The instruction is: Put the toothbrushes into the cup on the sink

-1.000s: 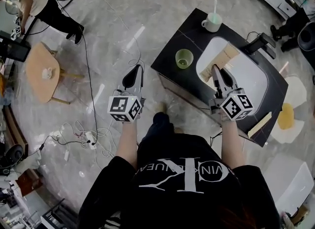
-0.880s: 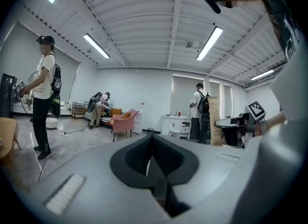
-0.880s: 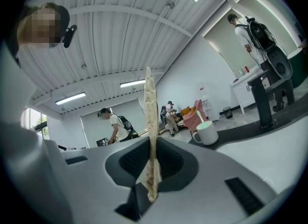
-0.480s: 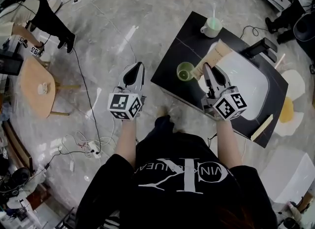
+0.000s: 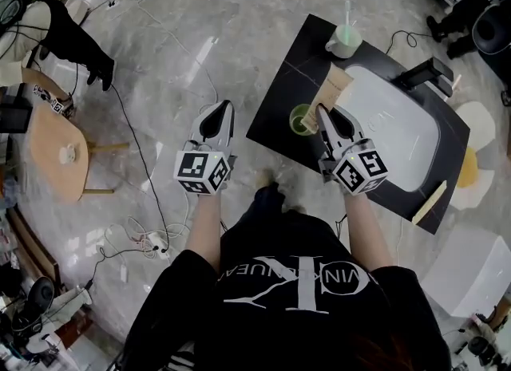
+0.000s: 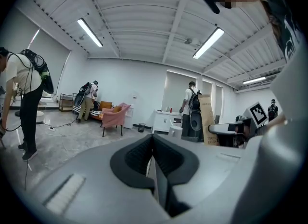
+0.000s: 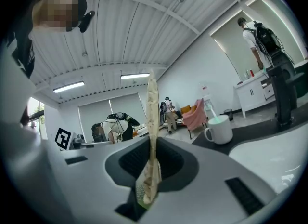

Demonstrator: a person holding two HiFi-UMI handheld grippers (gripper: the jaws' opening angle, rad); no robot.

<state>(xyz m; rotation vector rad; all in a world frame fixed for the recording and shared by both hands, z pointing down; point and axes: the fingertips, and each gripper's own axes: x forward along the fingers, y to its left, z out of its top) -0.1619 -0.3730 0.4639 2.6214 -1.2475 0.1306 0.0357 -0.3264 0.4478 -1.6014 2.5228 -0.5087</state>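
- My right tongs (image 5: pixel 322 112), clamped on a packaged toothbrush (image 5: pixel 334 88), have moved from the basin to the green cup (image 5: pixel 299 120) on the sink counter (image 5: pixel 275 94).
- My left tongs (image 5: pixel 219 110) are shut and empty, over the floor.
- Lowering it in looks next.

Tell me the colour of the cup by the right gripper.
Light green; the cup shows best in head view.

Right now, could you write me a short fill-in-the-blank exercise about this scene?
1. The right gripper grips a flat tan packet; the left gripper grips ____.
2. The left gripper hangs over the ____, beside the black counter.
3. The cup next to the right gripper's tip is ____.
Missing words: nothing; floor; green.
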